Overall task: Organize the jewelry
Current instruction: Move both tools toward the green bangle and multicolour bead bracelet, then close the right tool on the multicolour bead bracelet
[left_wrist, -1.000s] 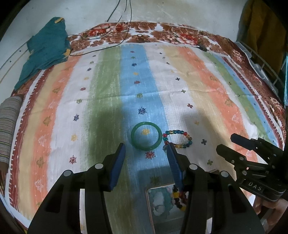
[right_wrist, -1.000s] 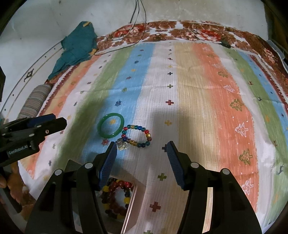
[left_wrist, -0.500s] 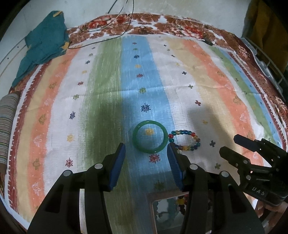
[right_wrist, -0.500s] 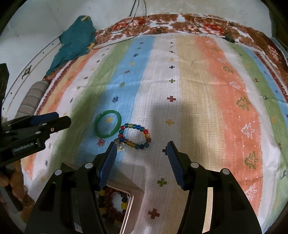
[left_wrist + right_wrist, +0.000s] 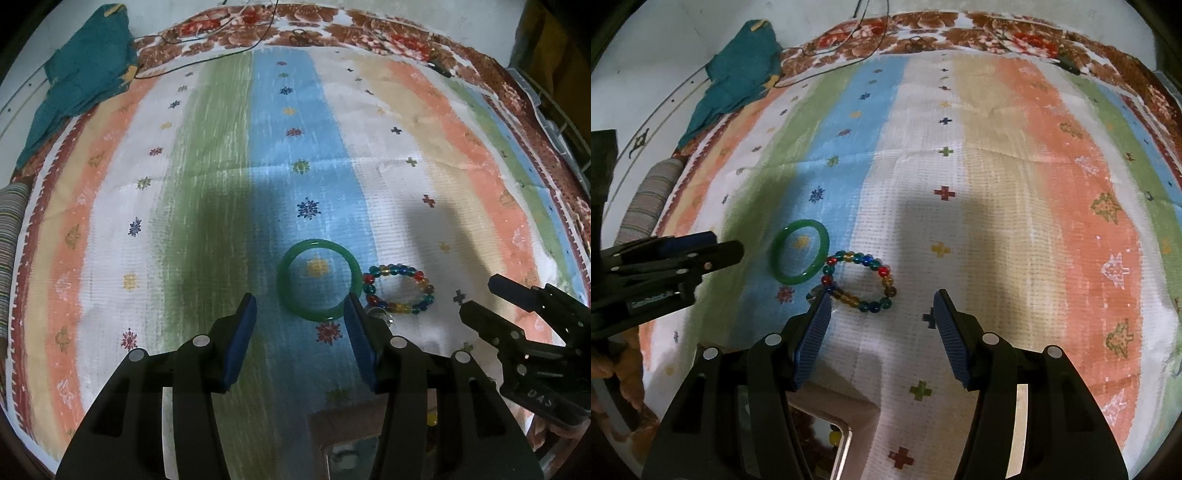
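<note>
A green bangle point(image 5: 317, 283) lies flat on the striped cloth, with a multicoloured bead bracelet point(image 5: 399, 290) beside it on the right. My left gripper point(image 5: 300, 301) is open and empty, its fingertips just short of the bangle. My right gripper point(image 5: 882, 297) is open and empty, just short of the bead bracelet point(image 5: 858, 280); the bangle point(image 5: 800, 256) lies to its left. A box point(image 5: 827, 446) holding beaded jewelry sits below the right gripper, mostly hidden by the fingers. The box point(image 5: 347, 443) also shows in the left wrist view.
A striped cloth point(image 5: 207, 177) covers the surface. A teal garment point(image 5: 79, 77) lies at the far left corner, with thin cables point(image 5: 207, 55) along the far edge. A striped roll point(image 5: 652, 199) lies at the left edge.
Both grippers have moved forward towards the bangle and the bead bracelet, which now lie closer to the fingertips. The box has slid lower in both views. Both jaws stay open.
</note>
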Available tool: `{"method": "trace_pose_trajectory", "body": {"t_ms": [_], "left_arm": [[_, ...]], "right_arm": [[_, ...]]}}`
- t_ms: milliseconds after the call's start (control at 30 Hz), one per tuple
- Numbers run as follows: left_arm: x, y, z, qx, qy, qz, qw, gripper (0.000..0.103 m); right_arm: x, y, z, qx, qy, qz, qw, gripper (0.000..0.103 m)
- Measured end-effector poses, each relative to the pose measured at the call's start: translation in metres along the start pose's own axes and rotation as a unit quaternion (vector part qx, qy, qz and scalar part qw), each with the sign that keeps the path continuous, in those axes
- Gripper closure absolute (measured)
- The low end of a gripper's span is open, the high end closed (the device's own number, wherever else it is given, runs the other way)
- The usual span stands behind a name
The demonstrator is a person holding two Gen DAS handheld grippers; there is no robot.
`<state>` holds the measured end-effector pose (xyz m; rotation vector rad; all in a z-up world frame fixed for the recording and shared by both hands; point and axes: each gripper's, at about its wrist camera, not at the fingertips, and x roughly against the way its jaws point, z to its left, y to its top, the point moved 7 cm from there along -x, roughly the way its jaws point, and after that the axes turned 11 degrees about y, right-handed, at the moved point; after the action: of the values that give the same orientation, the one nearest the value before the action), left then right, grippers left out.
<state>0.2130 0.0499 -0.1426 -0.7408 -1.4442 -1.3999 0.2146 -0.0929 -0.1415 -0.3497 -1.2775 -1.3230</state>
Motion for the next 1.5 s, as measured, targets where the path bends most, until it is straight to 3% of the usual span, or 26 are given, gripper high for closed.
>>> {"method": "trace_pose_trajectory", "body": {"t_ms": [200,333,467,867,1033,1167,1300,1500], "left_arm": [[-0.010,0.003,0.001,0.003,-0.003,0.012,0.9999,0.053],[-0.019,-0.001,-0.007,0.009,-0.044,0.042,0.9981,0.053],[-0.025,-0.004,-0.013,0.010,-0.060,0.056,0.9965,0.053],[-0.033,-0.004,-0.016,0.007,-0.063,0.065,0.9959,0.053],[-0.033,-0.004,-0.017,0.004,-0.071,0.065,0.9954,0.053],[-0.033,-0.006,-0.021,-0.004,-0.073,0.066,0.9951,0.053],[-0.034,-0.006,-0.027,-0.013,-0.074,0.067,0.9949,0.053],[-0.037,-0.006,-0.043,-0.034,-0.080,0.071,0.9937,0.055]], "right_arm": [[-0.008,0.004,0.009,0.014,0.008,0.008,1.000,0.045],[-0.016,0.004,0.008,0.013,0.008,0.019,1.000,0.045],[-0.022,0.004,-0.002,0.005,-0.005,0.025,1.000,0.045],[-0.045,0.006,-0.015,-0.008,-0.008,0.039,0.999,0.046],[-0.056,0.006,-0.016,-0.005,-0.012,0.047,0.999,0.054],[-0.059,0.007,-0.021,-0.006,-0.021,0.044,0.999,0.079],[-0.059,0.006,-0.025,-0.004,-0.022,0.043,0.999,0.090],[-0.052,0.007,-0.030,-0.008,-0.026,0.032,0.999,0.093]]}}
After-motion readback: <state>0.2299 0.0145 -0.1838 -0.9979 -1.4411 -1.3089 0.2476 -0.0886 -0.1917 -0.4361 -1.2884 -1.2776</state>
